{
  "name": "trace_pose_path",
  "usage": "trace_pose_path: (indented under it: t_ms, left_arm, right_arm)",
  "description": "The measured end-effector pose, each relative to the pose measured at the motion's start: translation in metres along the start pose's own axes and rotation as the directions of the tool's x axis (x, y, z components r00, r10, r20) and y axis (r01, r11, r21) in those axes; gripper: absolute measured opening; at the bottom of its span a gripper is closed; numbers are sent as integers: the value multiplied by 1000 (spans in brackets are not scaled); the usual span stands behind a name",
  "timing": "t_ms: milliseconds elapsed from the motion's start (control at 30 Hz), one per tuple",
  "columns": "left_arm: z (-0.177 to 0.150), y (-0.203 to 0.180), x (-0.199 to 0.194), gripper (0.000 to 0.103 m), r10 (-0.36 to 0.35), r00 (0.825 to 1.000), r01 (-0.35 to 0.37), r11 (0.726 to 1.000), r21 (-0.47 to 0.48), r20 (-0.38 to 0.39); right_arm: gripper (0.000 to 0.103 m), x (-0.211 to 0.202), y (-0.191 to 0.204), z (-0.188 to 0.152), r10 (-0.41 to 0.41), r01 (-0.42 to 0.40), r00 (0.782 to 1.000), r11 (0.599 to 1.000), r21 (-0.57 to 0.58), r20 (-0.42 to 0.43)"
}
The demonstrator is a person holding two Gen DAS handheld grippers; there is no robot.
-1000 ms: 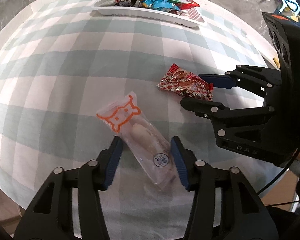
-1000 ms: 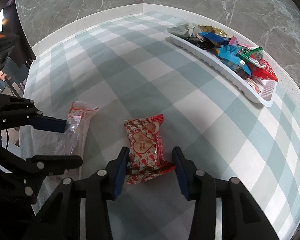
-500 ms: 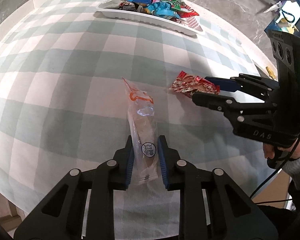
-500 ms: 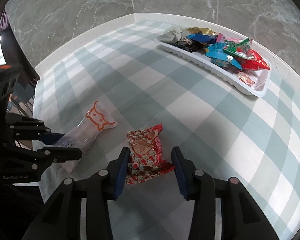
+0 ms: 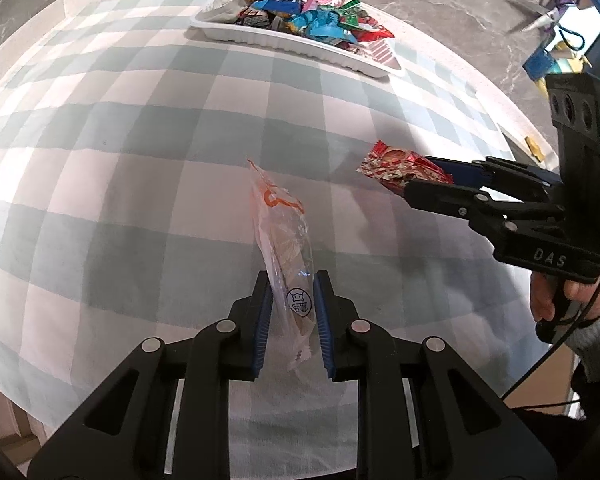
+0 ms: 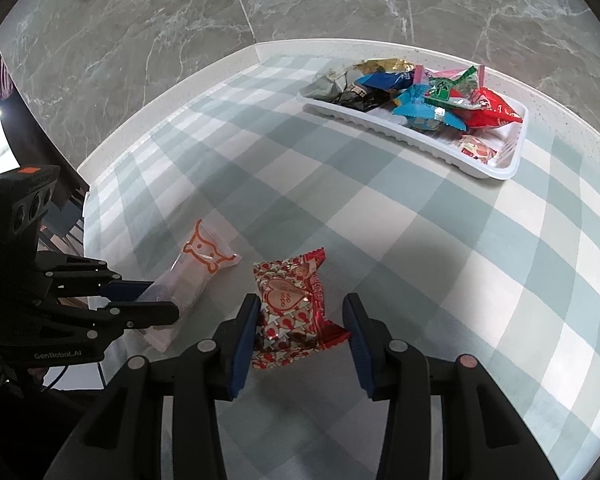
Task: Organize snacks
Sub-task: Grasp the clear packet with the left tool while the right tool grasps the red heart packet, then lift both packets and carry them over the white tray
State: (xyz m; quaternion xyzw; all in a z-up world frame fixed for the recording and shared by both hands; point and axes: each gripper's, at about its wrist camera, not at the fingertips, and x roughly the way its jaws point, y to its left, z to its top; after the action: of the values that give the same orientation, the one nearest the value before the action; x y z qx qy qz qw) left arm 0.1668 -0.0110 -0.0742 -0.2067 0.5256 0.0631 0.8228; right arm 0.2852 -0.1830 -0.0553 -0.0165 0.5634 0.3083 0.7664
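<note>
My left gripper (image 5: 293, 312) is shut on a clear snack packet with an orange cat print (image 5: 284, 236) and holds it above the checked cloth; the packet also shows in the right wrist view (image 6: 196, 272). My right gripper (image 6: 300, 328) is shut on a red heart-print snack packet (image 6: 292, 308), lifted off the cloth; the red packet also shows in the left wrist view (image 5: 400, 166). A white tray (image 6: 412, 140) with several wrapped snacks stands at the far side of the table; it also shows in the left wrist view (image 5: 300, 46).
The table has a green and white checked cloth (image 5: 140, 160). Its edge drops to a grey marble floor (image 6: 180, 20). Scissors (image 5: 536, 20) and small items lie on the floor at the far right.
Both grippers have risen with their packets off the cloth. The clear packet now hangs upright in my left gripper. The tray looks farther away in both views.
</note>
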Motion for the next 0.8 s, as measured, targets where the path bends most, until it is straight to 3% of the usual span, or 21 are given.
trace_pose_path:
  t_ms: [400,667,800]
  left_arm:
    - [6,-19,20,24,87,996,-82,989,120,-38]
    - [6,-17,22,24,76,997,-71,988,136,-30]
    - [4,-23,23,30,84,996,-78,980,183,-25]
  right_arm:
    - [46,24,11,-2,-79,76,996,995,-58,-50]
    - [46,33,13,-3,-100,95,992,994,-62,-75]
    - [36,34,10,-3,-109,105,991,993,-46,-76]
